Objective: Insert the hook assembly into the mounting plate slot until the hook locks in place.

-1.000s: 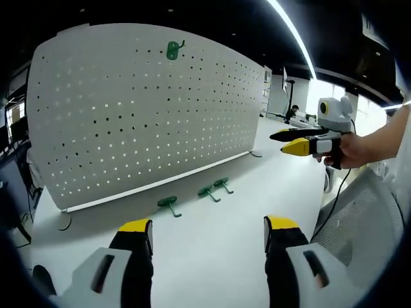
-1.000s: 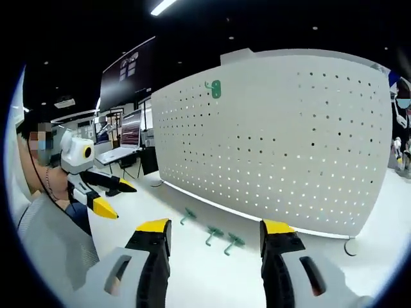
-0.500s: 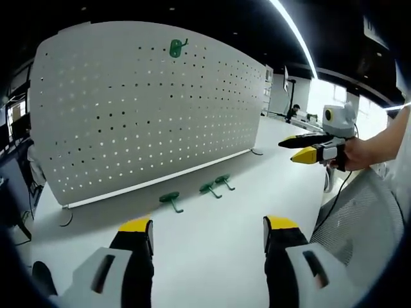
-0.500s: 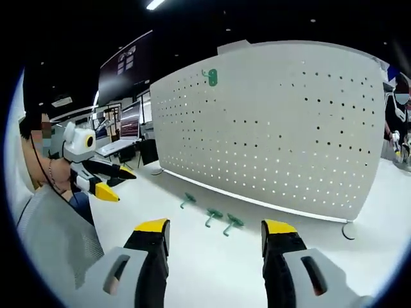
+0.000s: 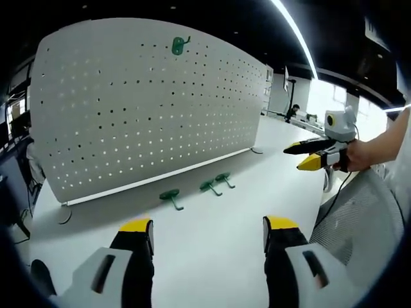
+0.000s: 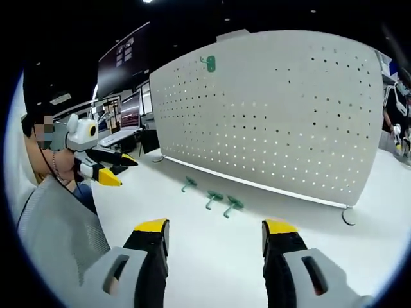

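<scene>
A white pegboard [image 5: 148,109] stands upright on the white table, with one green hook [image 5: 178,44] mounted near its top edge. Three loose green hooks [image 5: 170,196] [image 5: 209,187] [image 5: 223,179] lie in a row on the table in front of it. My left gripper [image 5: 209,228] is open and empty, well short of the hooks. At the right, a hand holds my right gripper [image 5: 297,157] in the air, open. In the right gripper view I see the pegboard [image 6: 270,109], the mounted hook [image 6: 208,63], the loose hooks [image 6: 213,197], my open right gripper [image 6: 215,228] and the left gripper [image 6: 126,171].
The white table [image 5: 212,256] has bare room between the grippers and the hooks. A grey mesh chair back [image 5: 359,218] is near the right. Monitors and desks [image 6: 125,122] stand behind the pegboard's far end. A pegboard foot [image 6: 347,217] rests on the table.
Both views have shifted a little, so the pegboard sits slightly higher. The right gripper has drifted lower and rightward in the left gripper view. The hooks lie where they were.
</scene>
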Tool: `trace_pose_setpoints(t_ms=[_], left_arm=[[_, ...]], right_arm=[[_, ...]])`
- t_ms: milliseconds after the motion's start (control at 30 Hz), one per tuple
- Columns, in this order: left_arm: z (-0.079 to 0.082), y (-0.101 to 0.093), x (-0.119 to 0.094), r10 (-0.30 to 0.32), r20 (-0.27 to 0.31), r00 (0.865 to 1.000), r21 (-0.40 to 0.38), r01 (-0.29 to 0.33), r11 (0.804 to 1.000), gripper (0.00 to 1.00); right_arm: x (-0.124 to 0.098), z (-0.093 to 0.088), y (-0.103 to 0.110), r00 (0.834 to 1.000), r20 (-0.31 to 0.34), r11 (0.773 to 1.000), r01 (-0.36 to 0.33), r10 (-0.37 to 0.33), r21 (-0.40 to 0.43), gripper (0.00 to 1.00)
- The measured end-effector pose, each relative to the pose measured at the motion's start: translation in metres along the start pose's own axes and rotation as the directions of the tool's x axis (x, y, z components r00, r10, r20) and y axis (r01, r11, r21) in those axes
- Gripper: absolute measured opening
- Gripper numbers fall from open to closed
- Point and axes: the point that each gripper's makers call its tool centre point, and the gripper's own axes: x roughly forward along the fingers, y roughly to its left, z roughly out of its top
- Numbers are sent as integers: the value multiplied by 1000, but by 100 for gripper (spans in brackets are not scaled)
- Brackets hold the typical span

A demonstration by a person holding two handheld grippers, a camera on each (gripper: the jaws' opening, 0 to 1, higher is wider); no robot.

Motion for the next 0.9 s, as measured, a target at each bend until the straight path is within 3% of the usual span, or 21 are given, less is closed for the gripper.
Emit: trace_pose_setpoints(t_ms=[900], left_arm=[[1,8,3,-42,-30,999,28,43,999,71]], right_arm=[[0,-5,2,999,-10,999,-31,31,16,56]])
